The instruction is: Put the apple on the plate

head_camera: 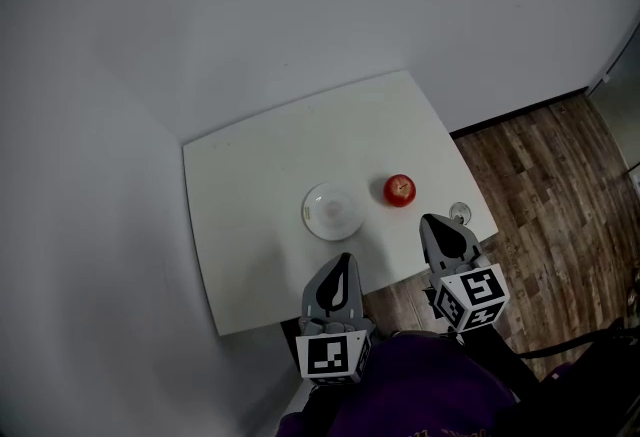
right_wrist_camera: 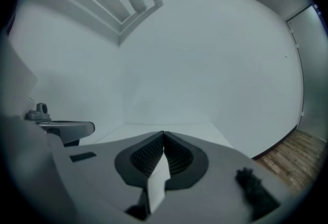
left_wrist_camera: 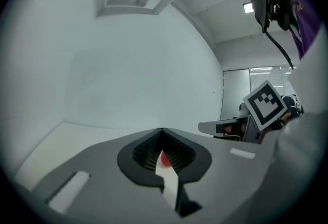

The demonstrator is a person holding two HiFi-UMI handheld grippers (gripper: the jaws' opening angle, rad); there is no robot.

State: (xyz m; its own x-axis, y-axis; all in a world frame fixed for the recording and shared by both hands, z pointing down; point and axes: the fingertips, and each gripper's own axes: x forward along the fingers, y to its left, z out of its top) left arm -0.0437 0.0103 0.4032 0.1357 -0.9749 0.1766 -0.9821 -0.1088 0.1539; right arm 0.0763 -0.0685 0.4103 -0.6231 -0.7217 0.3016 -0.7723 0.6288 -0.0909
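Observation:
A red apple [head_camera: 400, 190] rests on the white table [head_camera: 260, 155], right of a small white plate [head_camera: 332, 212]. My left gripper [head_camera: 345, 257] hovers at the table's near edge, just in front of the plate, with its jaws shut and nothing held. A sliver of the apple [left_wrist_camera: 163, 159] shows through the gap behind its closed tips. My right gripper [head_camera: 428, 220] is near the table's front right corner, in front of and to the right of the apple, jaws shut and empty. In the right gripper view [right_wrist_camera: 163, 133] the closed tips hide the apple and plate.
A small clear, round object [head_camera: 460, 214] sits at the table's front right corner beside the right gripper. Grey walls close in behind and to the left of the table. Wood floor [head_camera: 560, 185] lies to the right.

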